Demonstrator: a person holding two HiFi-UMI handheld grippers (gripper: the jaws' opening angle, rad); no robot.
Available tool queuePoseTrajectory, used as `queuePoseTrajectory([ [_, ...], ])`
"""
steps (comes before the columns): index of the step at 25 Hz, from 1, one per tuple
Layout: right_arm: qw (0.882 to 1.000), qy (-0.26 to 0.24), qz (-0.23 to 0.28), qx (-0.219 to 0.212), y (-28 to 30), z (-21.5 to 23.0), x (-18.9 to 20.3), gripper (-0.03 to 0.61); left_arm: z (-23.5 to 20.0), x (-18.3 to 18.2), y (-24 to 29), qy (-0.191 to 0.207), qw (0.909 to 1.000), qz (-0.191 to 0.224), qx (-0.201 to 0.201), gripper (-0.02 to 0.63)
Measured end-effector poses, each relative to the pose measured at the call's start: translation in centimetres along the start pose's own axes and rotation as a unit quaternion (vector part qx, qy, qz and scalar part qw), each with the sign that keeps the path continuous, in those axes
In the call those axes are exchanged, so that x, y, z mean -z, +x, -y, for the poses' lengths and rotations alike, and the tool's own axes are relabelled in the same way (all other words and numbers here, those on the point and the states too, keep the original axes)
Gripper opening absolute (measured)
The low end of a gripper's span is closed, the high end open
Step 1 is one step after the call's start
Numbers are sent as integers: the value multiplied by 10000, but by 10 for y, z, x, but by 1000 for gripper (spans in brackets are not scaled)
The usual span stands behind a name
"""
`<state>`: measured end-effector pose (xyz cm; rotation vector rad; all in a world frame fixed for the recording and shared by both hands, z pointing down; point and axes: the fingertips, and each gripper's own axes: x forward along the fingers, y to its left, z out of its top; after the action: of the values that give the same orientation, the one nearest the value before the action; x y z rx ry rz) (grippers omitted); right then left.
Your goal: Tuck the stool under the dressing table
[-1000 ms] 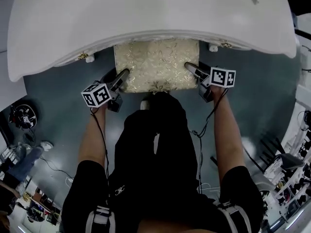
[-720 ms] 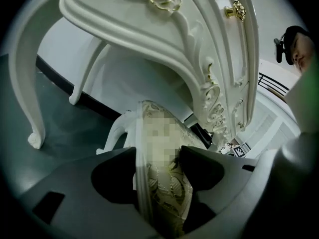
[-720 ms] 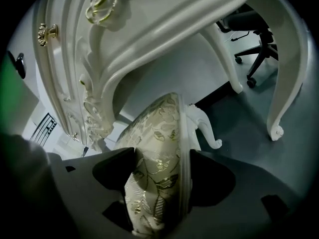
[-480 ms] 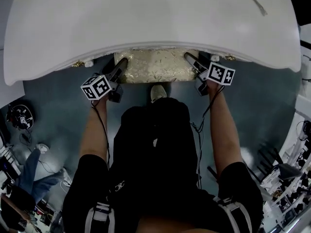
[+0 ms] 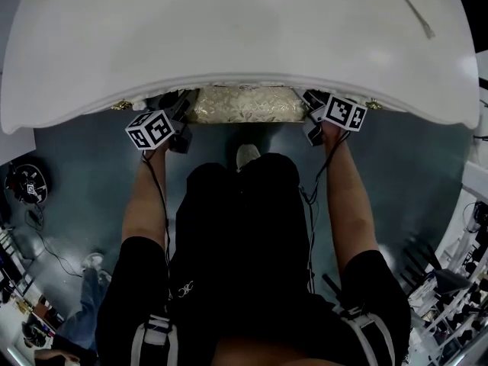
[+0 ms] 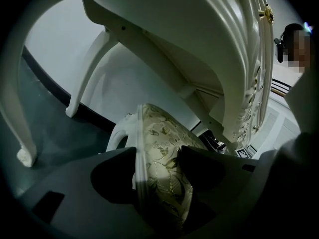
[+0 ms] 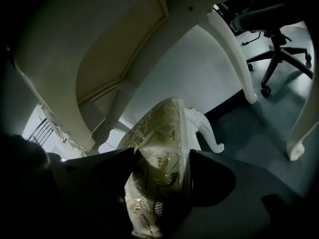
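The stool [image 5: 244,104] has a gold brocade seat on a white frame; in the head view only a thin strip of it shows below the white dressing table [image 5: 229,36]. My left gripper [image 5: 177,122] holds its left side and my right gripper [image 5: 314,117] its right side, jaw tips hidden under the table's edge. In the left gripper view the left gripper [image 6: 158,156] is shut on the stool's seat [image 6: 167,173], which lies under the table's underside [image 6: 199,39]. The right gripper [image 7: 162,158] likewise clamps the seat [image 7: 159,148].
Curved white table legs [image 6: 87,78] [image 7: 232,54] stand on the dark floor either side of the stool. A black office chair [image 7: 271,34] is off to the right. The person's shoe [image 5: 247,155] is just behind the stool. Clutter lies at the lower left [image 5: 27,183].
The stool has slid forward under the dressing table with both grippers still on it. Most of the seat showed a second ago; now only a thin strip does.
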<state>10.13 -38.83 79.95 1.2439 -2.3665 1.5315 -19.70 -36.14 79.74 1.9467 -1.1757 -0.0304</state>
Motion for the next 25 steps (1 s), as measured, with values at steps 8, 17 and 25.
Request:
queuePoseTrajectory([
  [8,9996,128,247,98,-1,10,3,374,-8,4,7,-71,9999,142,-65,296],
  [17,9900,177,853,1106,-31,18,8,323,-11,1,-36,128,9980,17,-614,293],
  [25,9672,-1489,872,1864,-95,-94,21,15,76,-20,-121,977,9897,170,-1033,17],
])
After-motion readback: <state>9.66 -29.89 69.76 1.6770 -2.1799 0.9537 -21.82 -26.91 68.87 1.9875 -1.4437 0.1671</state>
